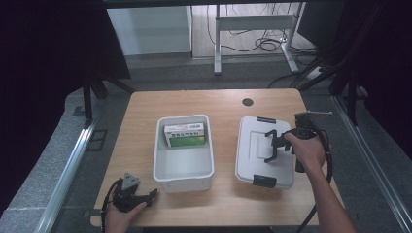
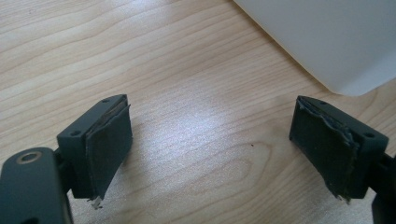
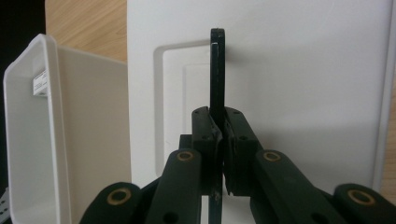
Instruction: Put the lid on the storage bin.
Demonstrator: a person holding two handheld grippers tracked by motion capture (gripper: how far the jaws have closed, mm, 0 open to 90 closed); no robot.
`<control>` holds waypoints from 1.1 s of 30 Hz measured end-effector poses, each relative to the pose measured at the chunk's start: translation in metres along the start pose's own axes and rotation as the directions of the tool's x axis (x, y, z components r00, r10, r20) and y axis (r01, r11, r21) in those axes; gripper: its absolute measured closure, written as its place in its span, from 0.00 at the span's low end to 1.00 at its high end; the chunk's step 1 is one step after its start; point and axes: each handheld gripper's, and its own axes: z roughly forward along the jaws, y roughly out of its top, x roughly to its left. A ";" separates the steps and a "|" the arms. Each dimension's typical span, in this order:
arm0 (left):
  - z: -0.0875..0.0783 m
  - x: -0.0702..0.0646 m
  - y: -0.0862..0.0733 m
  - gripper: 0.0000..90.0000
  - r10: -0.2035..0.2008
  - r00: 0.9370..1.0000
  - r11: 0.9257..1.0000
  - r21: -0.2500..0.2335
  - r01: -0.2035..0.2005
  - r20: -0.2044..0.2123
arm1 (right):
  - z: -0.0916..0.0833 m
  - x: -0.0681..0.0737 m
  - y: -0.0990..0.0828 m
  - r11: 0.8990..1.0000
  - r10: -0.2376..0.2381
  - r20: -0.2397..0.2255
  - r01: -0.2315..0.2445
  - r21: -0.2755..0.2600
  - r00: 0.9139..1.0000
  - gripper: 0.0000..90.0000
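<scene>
Pinching black handle (image 3: pixel 217 70), right gripper (image 1: pixel 273 145) over lid (image 1: pixel 252 160), wrist level

The print on the green-and-white box (image 1: pixel 183 135) in the open bin (image 1: pixel 160 160) is too small to be read in the high view, and the box's lower edge is hidden by the bin's floor angle. In the right gripper view the bin (image 3: pixel 28 140) is cut off at the left and bottom edges, and the lid (image 3: pixel 303 70) is cut off at the top. The thin black handle (image 3: pixel 217 70) is seen edge-on, so its shape cannot be told; its lower part is hidden between the pads of the right tool (image 3: pixel 219 135). In the left gripper view a white corner (image 2: pixel 336 42) is cut off by the top and right edges.
</scene>
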 end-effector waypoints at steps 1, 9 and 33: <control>0.000 0.000 0.000 0.15 0.000 1.000 1.000 0.000 0.000 0.000 | 0.000 0.002 0.000 1.000 0.001 -0.001 -0.001 0.000 1.000 0.94; 0.000 0.000 0.000 0.15 0.000 1.000 1.000 0.000 0.000 0.000 | -0.001 0.014 -0.005 0.999 -0.039 -0.027 0.039 0.004 0.999 0.94; 0.000 0.000 0.000 0.14 0.001 1.000 1.000 -0.002 -0.001 -0.001 | -0.011 0.052 -0.012 0.992 -0.125 -0.085 0.125 -0.004 0.989 0.94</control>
